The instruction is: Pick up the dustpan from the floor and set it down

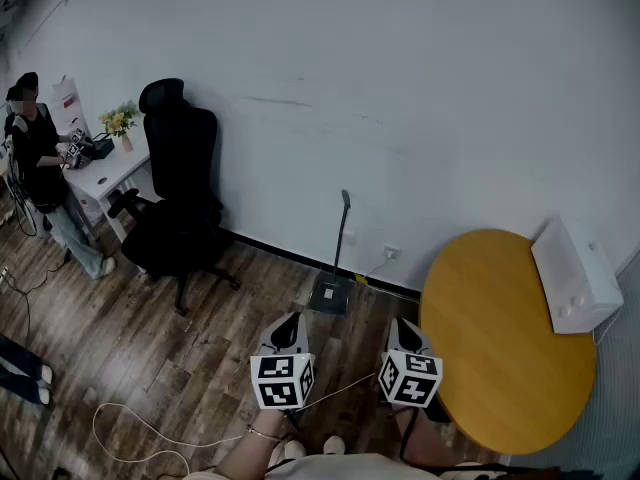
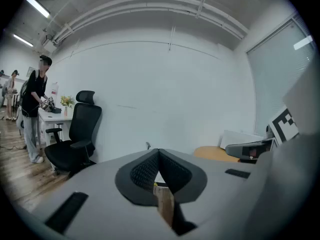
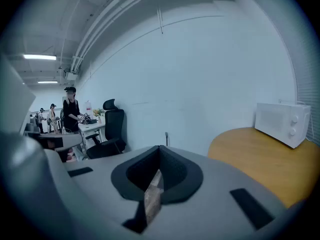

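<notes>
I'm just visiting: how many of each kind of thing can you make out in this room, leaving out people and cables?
Tables: 2 (round yellow table, white desk)
Office chair: 1
Microwave: 1
Dustpan: 1
Vase of flowers: 1
Grippers: 2 (left gripper, right gripper)
Total: 8
The small items on the desk are too unclear to count.
</notes>
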### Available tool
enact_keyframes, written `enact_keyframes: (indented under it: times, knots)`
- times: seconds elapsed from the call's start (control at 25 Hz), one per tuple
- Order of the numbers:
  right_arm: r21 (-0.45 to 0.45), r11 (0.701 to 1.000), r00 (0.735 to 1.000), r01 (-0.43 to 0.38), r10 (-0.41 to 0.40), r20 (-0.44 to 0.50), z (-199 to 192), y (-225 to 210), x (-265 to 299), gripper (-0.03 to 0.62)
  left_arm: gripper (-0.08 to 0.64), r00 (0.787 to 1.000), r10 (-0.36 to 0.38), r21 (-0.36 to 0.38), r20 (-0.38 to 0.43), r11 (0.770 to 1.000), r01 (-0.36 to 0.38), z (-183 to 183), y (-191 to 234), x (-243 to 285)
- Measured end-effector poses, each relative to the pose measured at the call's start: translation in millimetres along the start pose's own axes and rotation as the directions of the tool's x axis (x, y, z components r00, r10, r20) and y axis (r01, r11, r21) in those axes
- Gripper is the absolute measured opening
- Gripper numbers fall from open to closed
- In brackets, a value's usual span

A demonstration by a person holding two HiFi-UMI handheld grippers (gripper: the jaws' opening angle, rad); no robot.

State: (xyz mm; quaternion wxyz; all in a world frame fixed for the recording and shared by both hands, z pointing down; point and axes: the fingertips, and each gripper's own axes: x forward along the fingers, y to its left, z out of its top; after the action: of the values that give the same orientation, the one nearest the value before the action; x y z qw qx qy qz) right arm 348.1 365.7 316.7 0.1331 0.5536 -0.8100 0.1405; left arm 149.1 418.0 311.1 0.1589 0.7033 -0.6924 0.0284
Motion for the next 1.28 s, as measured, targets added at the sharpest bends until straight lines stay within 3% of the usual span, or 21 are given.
enact_keyframes:
  times: [0.4, 0.92, 1.28]
  knots:
    - [0.023, 1.0, 1.0, -0.002, 0.002, -0.001, -6.5, 10.0, -5.1, 0.032, 0.006, 1.0, -0.01, -0.001, -0.004, 1.0, 0.01, -5.0, 8.1, -7.0]
    - [0.081, 0.995, 0.998, 0.063, -0.06, -0.032, -33.4, 14.6, -19.1, 0.032, 0.006, 1.0, -0.006, -0.024, -0.01, 1.0, 0.006, -15.3, 33.2, -20.7]
    - [0.075, 0.995, 0.997, 0.062, -0.059, -0.041, -37.0, 23.4, -5.8, 0.032, 0.006, 1.0, 0.009, -0.027, -0.014, 1.0, -0.01, -19.1, 49.5, -16.1]
